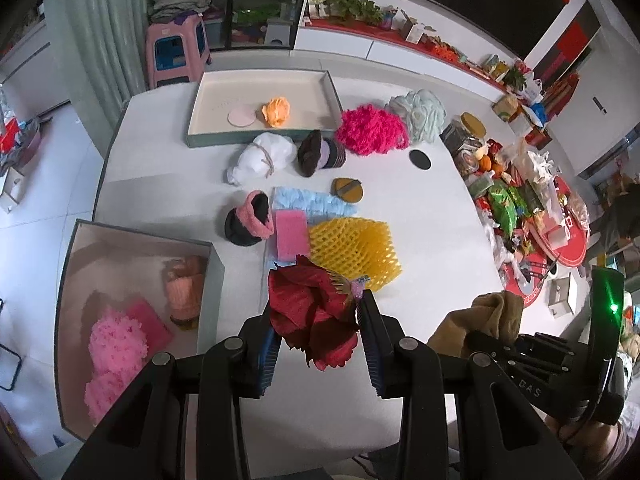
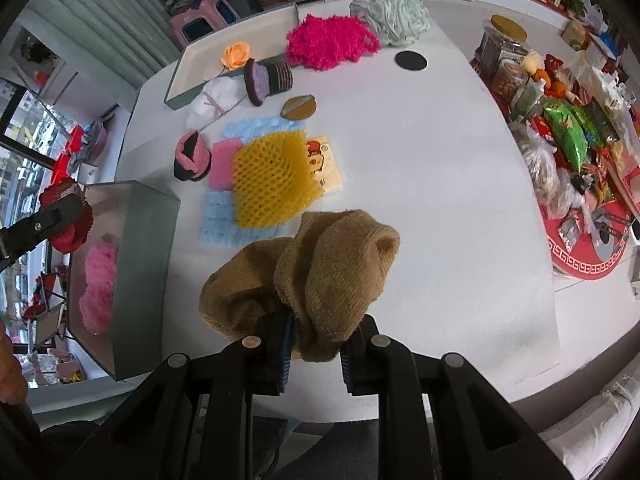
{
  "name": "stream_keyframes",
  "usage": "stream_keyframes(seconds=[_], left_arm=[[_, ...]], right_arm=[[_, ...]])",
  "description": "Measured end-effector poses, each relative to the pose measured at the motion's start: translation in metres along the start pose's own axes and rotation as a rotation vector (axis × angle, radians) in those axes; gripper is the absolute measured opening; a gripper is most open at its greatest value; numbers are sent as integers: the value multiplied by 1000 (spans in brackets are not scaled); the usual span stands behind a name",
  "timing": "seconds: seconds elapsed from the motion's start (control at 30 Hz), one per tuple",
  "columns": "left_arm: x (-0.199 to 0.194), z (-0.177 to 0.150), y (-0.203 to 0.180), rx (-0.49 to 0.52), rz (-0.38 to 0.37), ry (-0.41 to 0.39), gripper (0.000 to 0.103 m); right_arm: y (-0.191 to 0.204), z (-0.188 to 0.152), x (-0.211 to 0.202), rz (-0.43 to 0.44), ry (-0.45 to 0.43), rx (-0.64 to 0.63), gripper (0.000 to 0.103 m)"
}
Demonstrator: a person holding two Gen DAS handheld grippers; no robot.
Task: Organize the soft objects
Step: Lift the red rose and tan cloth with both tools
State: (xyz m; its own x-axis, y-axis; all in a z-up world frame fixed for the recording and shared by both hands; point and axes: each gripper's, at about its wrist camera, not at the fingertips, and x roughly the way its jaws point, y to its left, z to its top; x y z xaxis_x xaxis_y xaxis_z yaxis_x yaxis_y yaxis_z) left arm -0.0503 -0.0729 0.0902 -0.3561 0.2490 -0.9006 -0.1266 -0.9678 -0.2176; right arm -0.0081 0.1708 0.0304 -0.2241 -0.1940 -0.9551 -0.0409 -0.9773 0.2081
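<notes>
Left wrist: left gripper (image 1: 320, 332) clamped on red flower (image 1: 312, 316) above the counter (image 1: 420, 208), right of near box (image 1: 76, 264) holding pink items; many left.
Right wrist: right gripper (image 2: 314, 344) clamped on tan knit (image 2: 312, 272), near edge.

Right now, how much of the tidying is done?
Barely started. The near box holds pink pompoms; the far tray an orange flower. The left gripper holds a red flower, the right gripper a tan sock. Yellow mesh and others still wait.
</notes>
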Motion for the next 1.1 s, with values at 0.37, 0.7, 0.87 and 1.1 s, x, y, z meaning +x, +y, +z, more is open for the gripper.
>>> stream_keyframes(seconds=[0.37,0.7,0.87,1.1], left_arm=[[-7,4,-1,-30,3,-33,37],[-7,5,-2,-25,7,-28,37],[-7,4,1,-36,4,-31,37],[-8,4,5,-49,-1,-37,37]], right_arm=[[3,11,-6,3,-21,-44,21],[-1,11,-6,12,-18,-31,21],[-1,11,-6,18,-21,-28,22],[3,12,-6,7,-21,-37,22]])
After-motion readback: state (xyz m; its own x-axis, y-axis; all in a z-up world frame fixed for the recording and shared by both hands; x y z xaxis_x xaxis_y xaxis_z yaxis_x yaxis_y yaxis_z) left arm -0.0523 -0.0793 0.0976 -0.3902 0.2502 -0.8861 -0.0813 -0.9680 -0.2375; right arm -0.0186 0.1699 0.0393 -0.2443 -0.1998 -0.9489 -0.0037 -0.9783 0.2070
